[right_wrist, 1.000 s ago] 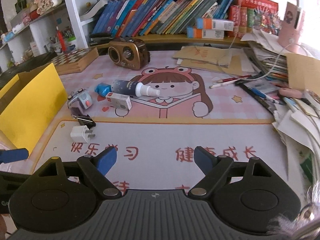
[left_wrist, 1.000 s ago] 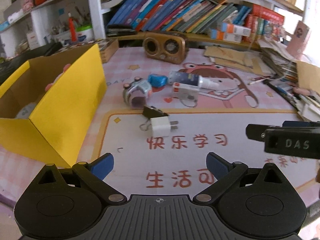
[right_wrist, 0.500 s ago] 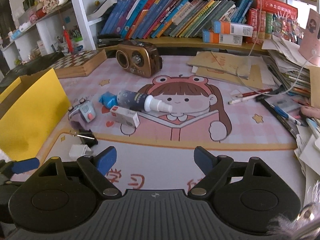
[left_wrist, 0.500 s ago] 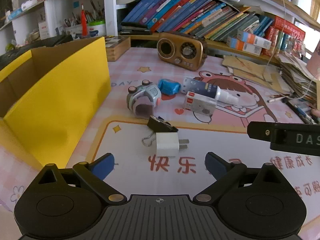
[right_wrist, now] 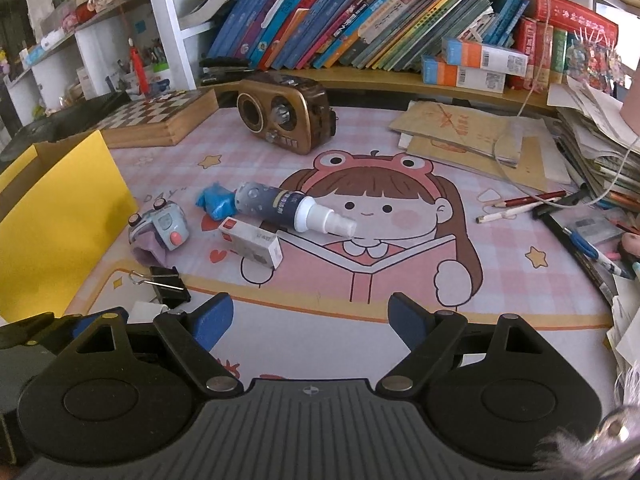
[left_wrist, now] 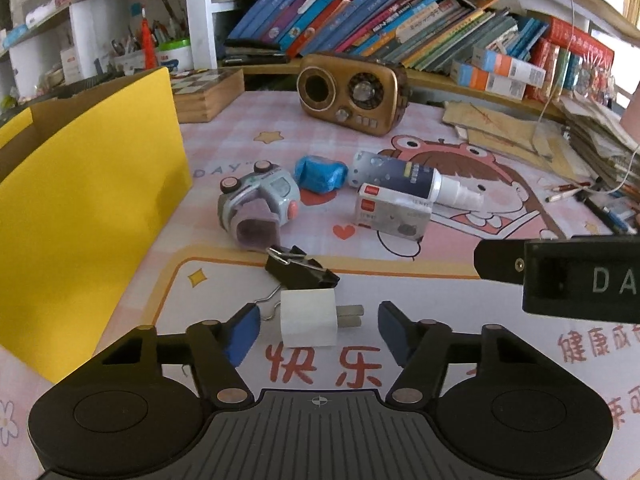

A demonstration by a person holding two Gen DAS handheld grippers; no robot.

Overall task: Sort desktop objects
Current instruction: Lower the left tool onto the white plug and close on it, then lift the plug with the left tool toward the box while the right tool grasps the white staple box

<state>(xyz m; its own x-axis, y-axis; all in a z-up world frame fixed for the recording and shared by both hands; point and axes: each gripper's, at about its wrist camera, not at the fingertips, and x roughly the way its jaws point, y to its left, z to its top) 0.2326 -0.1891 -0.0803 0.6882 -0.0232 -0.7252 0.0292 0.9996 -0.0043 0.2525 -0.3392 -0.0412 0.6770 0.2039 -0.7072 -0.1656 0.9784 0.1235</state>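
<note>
the white charger plug point(left_wrist: 307, 322) lies on the surface between the two blue pads of the left tool point(left_wrist: 318, 330), its metal prongs pointing toward the right pad point(left_wrist: 390, 330), so its long axis runs across the gap, pad to pad. the jaws are closing on it, but a gap shows on each side and neither pad touches it yet. the left tool is clearly the nearer one; a straight squeeze should catch block and prongs end to end. a black binder clip point(left_wrist: 300, 268) sits just behind the plug, close enough to be nudged. the yellow box point(left_wrist: 92, 208) stands to the left. the right tool point(right_wrist: 310, 320) hangs with its jaws wide apart and nothing between them, over the printed mat point(right_wrist: 320, 304).
</note>
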